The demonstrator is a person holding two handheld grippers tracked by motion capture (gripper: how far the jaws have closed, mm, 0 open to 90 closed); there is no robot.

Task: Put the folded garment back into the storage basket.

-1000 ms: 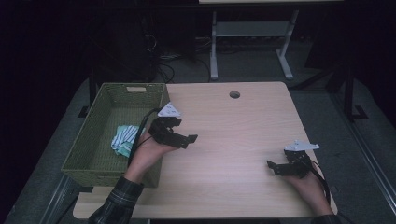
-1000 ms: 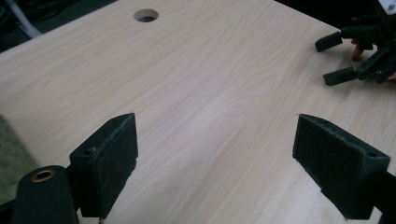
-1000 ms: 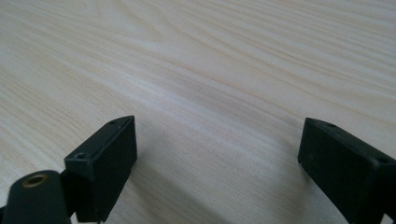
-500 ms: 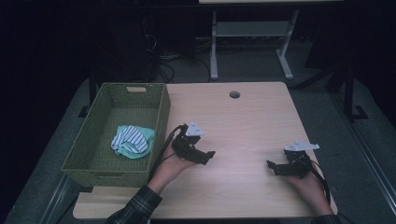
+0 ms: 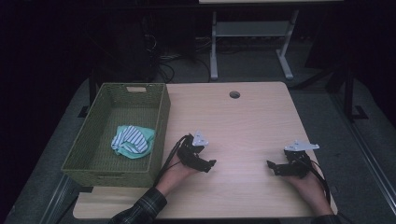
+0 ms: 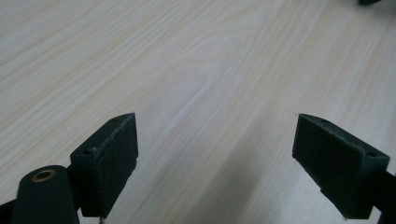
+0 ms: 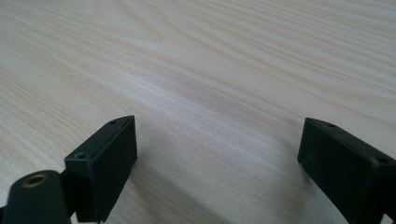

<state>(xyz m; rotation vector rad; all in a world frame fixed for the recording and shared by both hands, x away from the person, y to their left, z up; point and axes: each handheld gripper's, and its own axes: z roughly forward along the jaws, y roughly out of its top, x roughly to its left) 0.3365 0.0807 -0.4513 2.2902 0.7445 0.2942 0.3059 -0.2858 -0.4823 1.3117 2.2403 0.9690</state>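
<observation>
- My left gripper (image 5: 205, 164) & right gripper (image 5: 274, 167): jaws apart, nothing between, low over bare table (image 5: 247, 121).
- Green basket (image 5: 159, 121) w/ striped cloth (image 5: 132, 141) at table's left; nothing blocking.

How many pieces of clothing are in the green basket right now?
1 that I can see: a crumpled striped, mint-green garment lying on the floor of the green basket, toward its near right corner. Something smaller could be hidden beneath it.
</observation>
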